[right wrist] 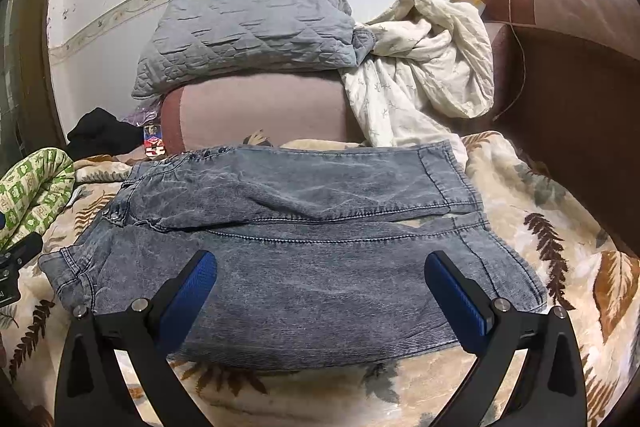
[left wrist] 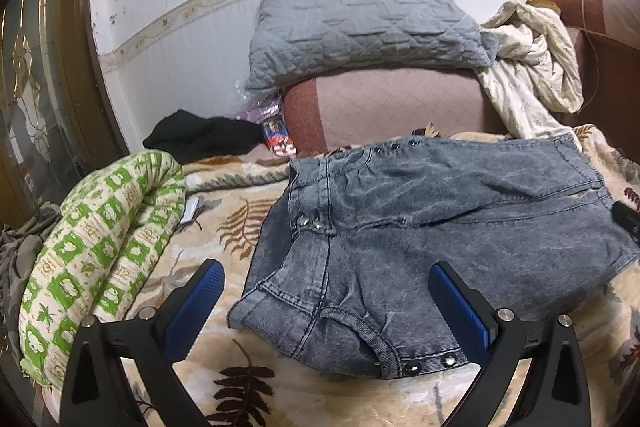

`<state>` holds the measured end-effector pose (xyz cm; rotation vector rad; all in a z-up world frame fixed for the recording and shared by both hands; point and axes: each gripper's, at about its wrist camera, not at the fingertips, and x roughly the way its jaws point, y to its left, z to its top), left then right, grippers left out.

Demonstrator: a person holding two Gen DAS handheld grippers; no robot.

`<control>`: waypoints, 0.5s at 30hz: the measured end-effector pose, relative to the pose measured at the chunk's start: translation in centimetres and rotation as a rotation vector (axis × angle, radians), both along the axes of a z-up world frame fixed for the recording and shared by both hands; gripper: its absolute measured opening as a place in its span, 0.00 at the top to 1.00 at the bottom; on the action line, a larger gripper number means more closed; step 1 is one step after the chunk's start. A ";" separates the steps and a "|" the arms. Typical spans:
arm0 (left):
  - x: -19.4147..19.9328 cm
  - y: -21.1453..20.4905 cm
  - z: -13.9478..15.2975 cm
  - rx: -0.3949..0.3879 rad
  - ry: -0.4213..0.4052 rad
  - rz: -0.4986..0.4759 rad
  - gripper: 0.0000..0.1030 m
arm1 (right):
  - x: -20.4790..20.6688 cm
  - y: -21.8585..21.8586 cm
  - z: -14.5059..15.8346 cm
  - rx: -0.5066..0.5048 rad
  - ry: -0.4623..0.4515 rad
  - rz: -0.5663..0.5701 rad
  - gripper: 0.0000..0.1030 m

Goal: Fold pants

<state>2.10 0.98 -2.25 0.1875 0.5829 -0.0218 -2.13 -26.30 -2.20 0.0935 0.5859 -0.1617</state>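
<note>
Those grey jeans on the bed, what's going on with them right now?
A person with a two-finger gripper in each hand is folding the grey acid-washed denim pants, which lie already doubled over on the beige leaf-patterned blanket. The left gripper hovers open over the waistband end, and the right gripper is open over the leg end. Neither is gripping the fabric.

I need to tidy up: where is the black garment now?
In both views the black garment lies far left, behind the green patterned quilt, beside the sofa.
</note>
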 end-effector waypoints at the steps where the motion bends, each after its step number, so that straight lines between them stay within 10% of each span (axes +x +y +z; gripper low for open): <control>1: 0.3 0.2 -0.3 0.002 0.011 0.006 0.00 | 0.0 -0.1 0.0 0.004 0.000 -0.003 0.00; 15: 5.3 3.1 -3.9 -0.027 0.123 0.086 0.00 | 0.5 -7.4 -0.4 0.091 0.005 -0.148 0.00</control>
